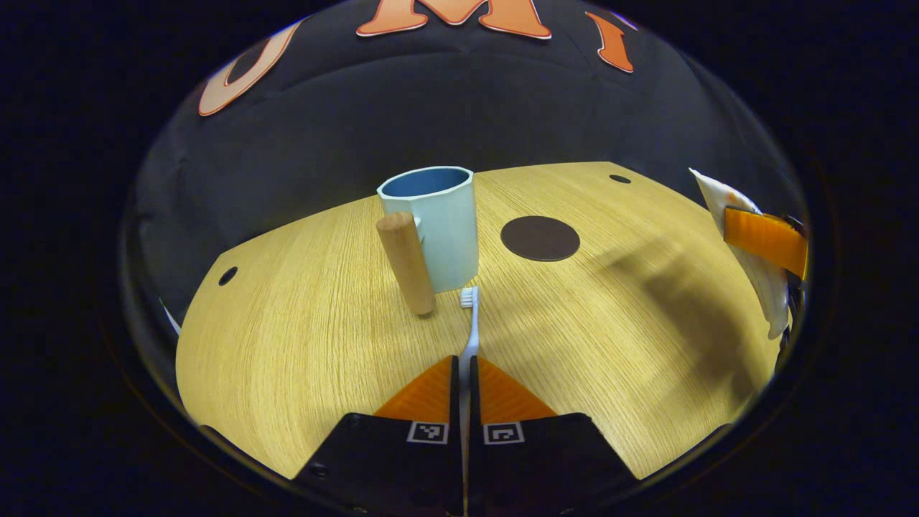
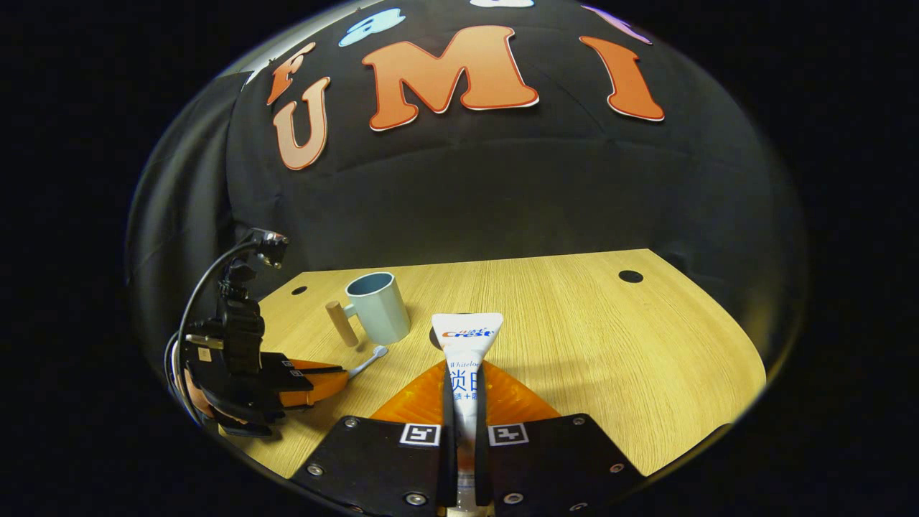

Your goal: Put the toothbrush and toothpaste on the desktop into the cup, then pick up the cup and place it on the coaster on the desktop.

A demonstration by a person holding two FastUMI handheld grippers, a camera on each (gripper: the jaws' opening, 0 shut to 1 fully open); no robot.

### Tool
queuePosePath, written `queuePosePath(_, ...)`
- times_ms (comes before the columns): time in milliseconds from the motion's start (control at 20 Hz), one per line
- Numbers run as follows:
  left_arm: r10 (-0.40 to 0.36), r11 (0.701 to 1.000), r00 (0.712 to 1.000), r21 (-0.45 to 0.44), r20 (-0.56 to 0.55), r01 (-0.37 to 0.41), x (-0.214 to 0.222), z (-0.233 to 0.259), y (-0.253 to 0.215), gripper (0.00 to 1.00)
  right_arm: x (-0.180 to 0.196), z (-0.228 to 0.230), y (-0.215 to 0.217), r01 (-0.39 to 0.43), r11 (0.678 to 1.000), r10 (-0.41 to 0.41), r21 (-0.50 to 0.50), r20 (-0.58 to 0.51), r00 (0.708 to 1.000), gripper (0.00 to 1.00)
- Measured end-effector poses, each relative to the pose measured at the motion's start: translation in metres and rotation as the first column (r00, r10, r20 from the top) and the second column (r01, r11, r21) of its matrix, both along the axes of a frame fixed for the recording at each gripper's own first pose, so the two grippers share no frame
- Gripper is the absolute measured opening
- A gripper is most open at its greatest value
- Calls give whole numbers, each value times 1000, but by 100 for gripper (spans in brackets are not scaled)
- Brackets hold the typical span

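Left gripper (image 1: 463,373): fingers drawn in narrow on the handle of a slim white toothbrush (image 1: 470,330), one finger on each side of it. The brush runs straight ahead from the fingertips, bristle head at the far end, close to the base of the pale blue plastic cup with a darker blue inside (image 1: 434,226). Cup stands upright on the light wood-grain desktop (image 1: 301,345), just beyond the brush head and slightly to its left. A round wooden peg handle (image 1: 407,263) juts from the cup's near left side, tilted. Round dark brown coaster (image 1: 540,238) lies flat to the right of the cup, near it but apart. At the far right edge of the left gripper view, the other gripper shows with a white tube between its fingers. Right gripper (image 2: 463,391): fingers closed on a white toothpaste tube with blue and red print (image 2: 467,359), gripped around mid-length, flat crimped end pointing forward and away, held above the desktop. In the right gripper view the cup sits left of and beyond the tube; the left gripper and toothbrush are further left and nearer, brush head aimed toward the cup. The coaster is mostly hidden behind the tube's far end.
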State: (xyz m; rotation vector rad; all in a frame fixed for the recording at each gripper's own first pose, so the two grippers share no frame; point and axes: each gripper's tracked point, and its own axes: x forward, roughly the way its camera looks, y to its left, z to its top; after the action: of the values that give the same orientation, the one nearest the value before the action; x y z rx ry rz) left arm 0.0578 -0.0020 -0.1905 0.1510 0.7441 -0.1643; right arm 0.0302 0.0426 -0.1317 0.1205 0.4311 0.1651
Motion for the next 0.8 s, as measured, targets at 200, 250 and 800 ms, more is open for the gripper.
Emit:
queuePosePath(200, 11, 997, 1000, -73, 23, -9, -4, 0, -4, 0, 0, -1, 0, 9, 1000, -9, 7, -9, 1000, 10)
queuePosePath(250, 14, 996, 1000, -86, 26, -12, -4, 1, -5, 1, -1, -2, 0, 10, 1000, -10, 6, -10, 1000, 10)
queuePosePath(800, 0, 992, 984, -122, 177, 22, -2, 52, -19, 1, -4, 4, -3, 25, 1000, -25, 9, -3, 1000, 10)
